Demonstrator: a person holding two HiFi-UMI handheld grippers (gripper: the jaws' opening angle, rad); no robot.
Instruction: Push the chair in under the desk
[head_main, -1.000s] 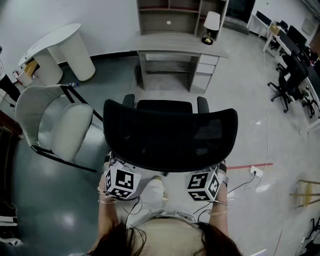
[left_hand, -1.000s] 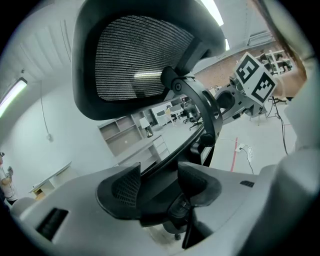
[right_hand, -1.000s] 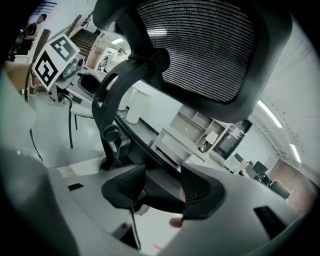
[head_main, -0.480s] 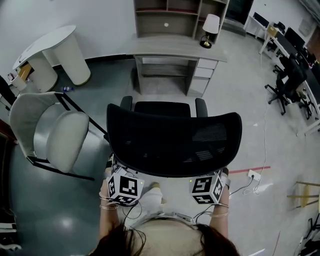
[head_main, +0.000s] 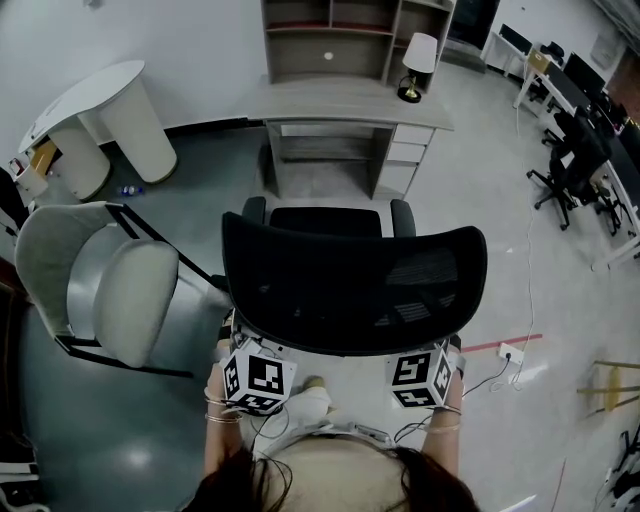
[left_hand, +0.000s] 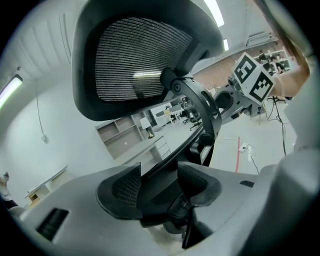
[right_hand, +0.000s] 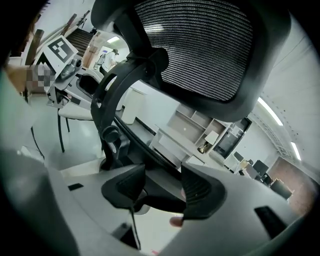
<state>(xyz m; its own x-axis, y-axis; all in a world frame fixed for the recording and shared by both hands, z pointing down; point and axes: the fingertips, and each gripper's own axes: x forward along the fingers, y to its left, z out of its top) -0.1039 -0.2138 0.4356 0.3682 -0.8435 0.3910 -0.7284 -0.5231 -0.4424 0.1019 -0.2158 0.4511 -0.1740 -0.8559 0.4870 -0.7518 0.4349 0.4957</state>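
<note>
While left tool (left_hand: 159, 184) and right tool (right_hand: 163, 186) each pinch the chair (head_main: 352, 285) frame, desk (head_main: 330, 100) ahead, lamp (head_main: 415, 60) atop

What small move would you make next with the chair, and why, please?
Probably push the chair straight forward: the left gripper and right gripper each clamp its back frame, open floor lies between it and the desk, and it looks roughly lined up with the knee opening.
</note>
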